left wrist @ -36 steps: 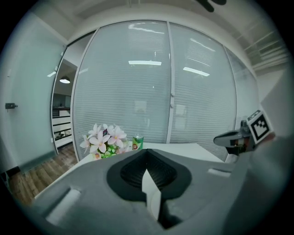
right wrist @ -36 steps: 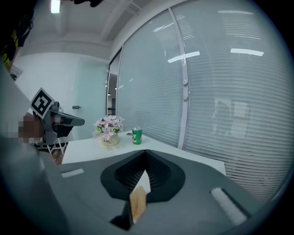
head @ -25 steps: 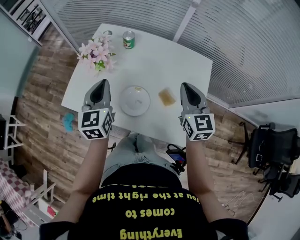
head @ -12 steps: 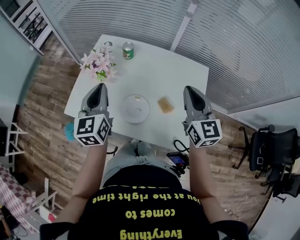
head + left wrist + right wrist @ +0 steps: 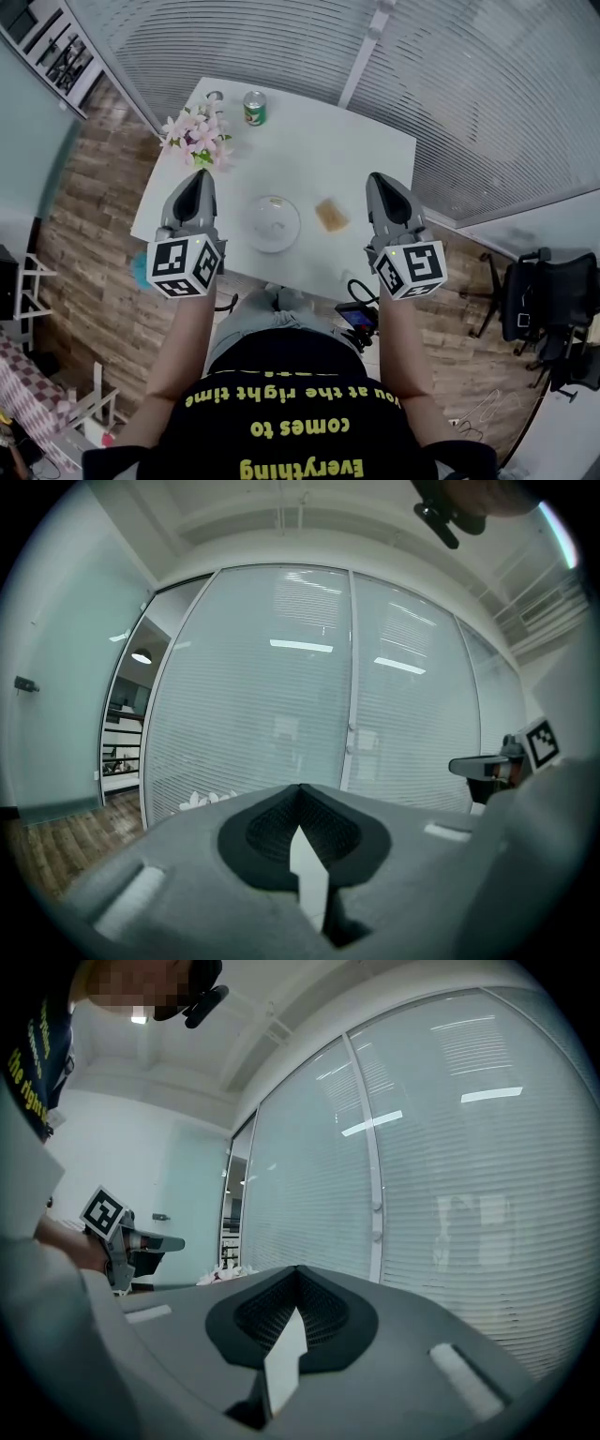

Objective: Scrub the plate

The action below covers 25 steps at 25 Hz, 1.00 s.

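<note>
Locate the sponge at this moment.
In the head view the sponge lies on the white table, just right of the plate. In that view it sits between the plate and the right gripper, and nothing touches it.

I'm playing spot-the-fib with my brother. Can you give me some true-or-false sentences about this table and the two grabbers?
1. A plate and a sponge lie on the white table. True.
2. The sponge sits on the plate. False: it lies on the table beside the plate, apart from it.
3. The left gripper holds the sponge. False: its jaws are together with nothing between them.
4. The green can stands upright near the flowers. True.
5. The right gripper is shut and empty. True.
</note>
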Each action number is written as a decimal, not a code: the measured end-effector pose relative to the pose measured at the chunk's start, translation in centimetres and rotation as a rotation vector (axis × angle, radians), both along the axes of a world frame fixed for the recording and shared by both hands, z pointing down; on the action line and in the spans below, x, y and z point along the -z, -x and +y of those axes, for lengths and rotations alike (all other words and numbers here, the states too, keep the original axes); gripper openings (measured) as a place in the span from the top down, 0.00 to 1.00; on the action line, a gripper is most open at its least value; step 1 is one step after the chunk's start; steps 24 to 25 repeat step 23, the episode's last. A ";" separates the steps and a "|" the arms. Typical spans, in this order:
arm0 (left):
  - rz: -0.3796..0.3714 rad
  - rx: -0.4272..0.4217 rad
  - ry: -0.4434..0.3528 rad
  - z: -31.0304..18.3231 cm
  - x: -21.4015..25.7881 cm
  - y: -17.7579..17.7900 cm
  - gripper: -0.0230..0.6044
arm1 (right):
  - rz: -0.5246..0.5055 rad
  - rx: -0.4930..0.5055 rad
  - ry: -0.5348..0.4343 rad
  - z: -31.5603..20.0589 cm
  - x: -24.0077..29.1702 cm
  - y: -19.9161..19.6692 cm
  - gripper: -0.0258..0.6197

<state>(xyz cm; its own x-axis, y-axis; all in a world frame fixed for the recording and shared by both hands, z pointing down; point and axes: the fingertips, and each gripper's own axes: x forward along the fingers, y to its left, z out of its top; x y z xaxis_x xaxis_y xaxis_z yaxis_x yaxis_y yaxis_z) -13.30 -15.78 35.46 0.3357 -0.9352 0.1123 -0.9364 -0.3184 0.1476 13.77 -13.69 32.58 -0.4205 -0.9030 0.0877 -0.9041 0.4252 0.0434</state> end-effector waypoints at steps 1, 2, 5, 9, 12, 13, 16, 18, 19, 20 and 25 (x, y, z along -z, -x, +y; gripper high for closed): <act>0.000 -0.002 -0.001 0.0 0.0 -0.1 0.96 | -0.001 0.000 0.000 0.0 0.0 0.0 0.95; 0.001 -0.002 -0.001 -0.1 0.0 -0.2 0.96 | -0.001 0.000 -0.001 0.0 0.0 0.0 0.95; 0.000 0.000 -0.001 -0.1 -0.1 -0.3 0.96 | -0.003 0.000 0.000 0.1 -0.1 0.0 0.95; -0.001 -0.003 0.001 0.0 -0.1 -0.6 0.96 | -0.002 0.000 0.003 0.2 -0.1 -0.1 0.95; -0.001 -0.007 0.002 0.1 -0.2 -1.0 0.96 | -0.003 0.001 0.003 0.3 -0.3 -0.1 0.95; -0.001 -0.008 0.002 0.2 -0.3 -1.1 0.96 | -0.004 0.002 0.004 0.4 -0.3 -0.1 0.95; -0.001 -0.011 0.005 0.4 -0.4 -1.3 0.96 | -0.004 0.003 0.006 0.6 -0.4 -0.2 0.95; 0.000 -0.013 0.006 0.6 -0.4 -1.5 0.96 | -0.004 0.002 0.006 0.7 -0.4 -0.3 0.95; 0.000 -0.013 0.007 0.6 -0.5 -1.6 0.96 | -0.004 0.002 0.006 0.8 -0.4 -0.3 0.95; 0.000 -0.014 0.008 0.7 -0.5 -1.6 0.96 | -0.003 0.001 0.006 0.9 -0.4 -0.3 0.95; 0.002 -0.014 0.012 1.0 -0.7 -1.8 0.96 | -0.001 0.000 0.006 1.1 -0.5 -0.5 0.95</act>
